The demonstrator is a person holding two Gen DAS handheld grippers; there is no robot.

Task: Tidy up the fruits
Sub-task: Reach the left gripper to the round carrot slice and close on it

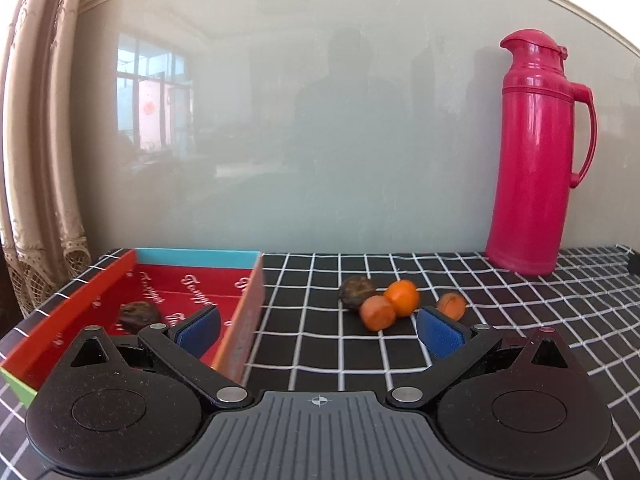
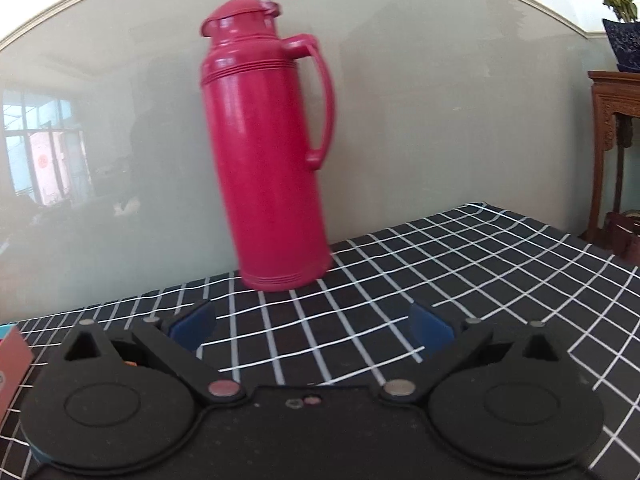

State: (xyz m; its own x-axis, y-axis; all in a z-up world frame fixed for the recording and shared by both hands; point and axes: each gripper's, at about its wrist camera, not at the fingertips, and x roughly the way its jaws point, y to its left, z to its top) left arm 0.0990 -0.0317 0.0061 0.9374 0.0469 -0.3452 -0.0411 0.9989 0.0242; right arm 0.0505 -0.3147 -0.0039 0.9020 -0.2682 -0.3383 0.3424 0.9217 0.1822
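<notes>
Left gripper (image 1: 319, 330) is spread wide, holding nothing, straddling the red box (image 1: 244, 320) wall. Inside the box lies one dark fruit (image 1: 138, 314). Just right of the box: another dark fruit (image 1: 356, 291) touching three orange fruits (image 1: 402, 297). Right gripper (image 2: 312, 326) is released, facing the pink thermos (image 2: 268, 152).

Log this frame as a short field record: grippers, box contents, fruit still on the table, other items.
left gripper: open, empty, low over the table, straddling the box's right wall
right gripper: open, empty, facing the thermos
box: red, holds one dark fruit
loose fruit: three orange fruits, one dark fruit, clustered on the tablecloth
</notes>
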